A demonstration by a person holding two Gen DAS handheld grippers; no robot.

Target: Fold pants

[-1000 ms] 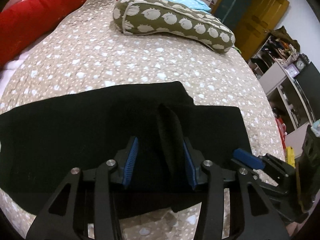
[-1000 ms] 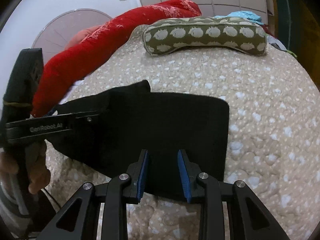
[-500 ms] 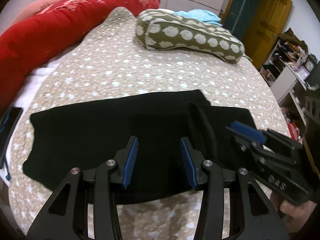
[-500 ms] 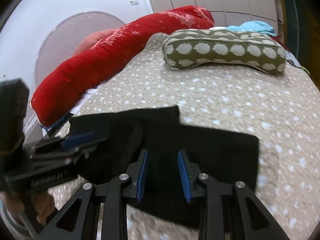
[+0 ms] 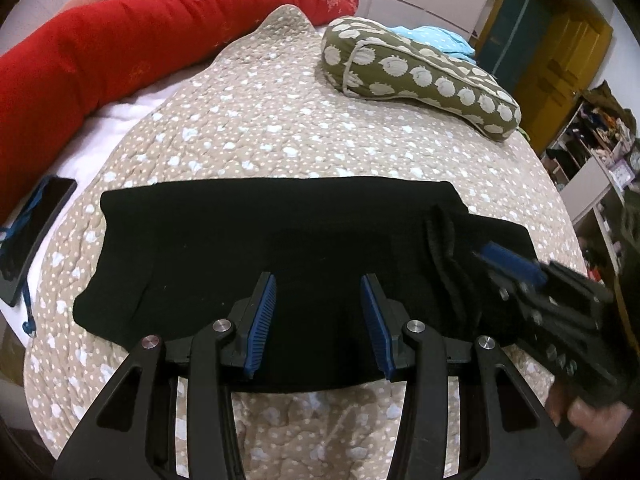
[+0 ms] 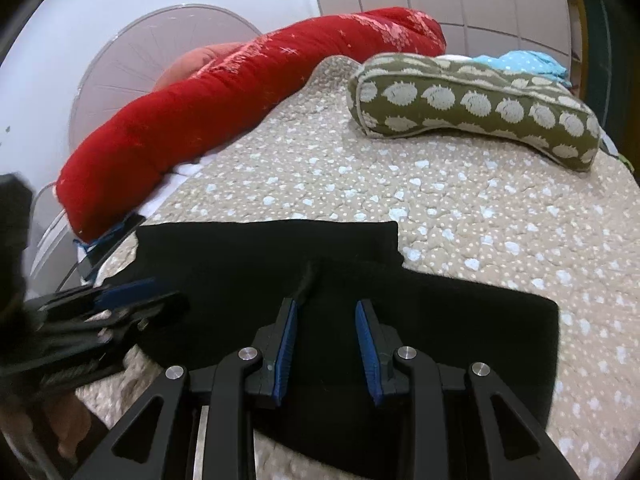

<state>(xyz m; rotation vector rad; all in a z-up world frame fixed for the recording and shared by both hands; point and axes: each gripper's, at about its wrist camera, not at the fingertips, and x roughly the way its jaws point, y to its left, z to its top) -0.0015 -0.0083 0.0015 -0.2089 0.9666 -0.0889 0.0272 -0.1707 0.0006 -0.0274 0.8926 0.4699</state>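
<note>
**Black pants flat on the bed, both tongs open above them**

I see one pair of black pants [image 5: 256, 256] lying across the near edge of the bed [image 5: 280, 128], folded into a long flat band with a raised crease near its right end. The cloth looks soft and matte; the bed's cover is a quilted beige with pale spots.

My left tongs [image 5: 318, 312] hover over the middle of the pants with the blue ribbed pads apart, holding nothing. My right tongs [image 6: 326, 334] are also spread, over the right part of the pants just beside the crease, and empty.

Around them: one long red bolster [image 5: 120, 40] runs along the bed's left edge, one olive pillow [image 6: 480, 100] with pale round prints lies at the far edge, and a light blue cloth [image 6: 528, 60] shows behind it. One dark phone [image 5: 32, 236] with a blue cord lies at the left edge. Nothing lies on the pants.
</note>
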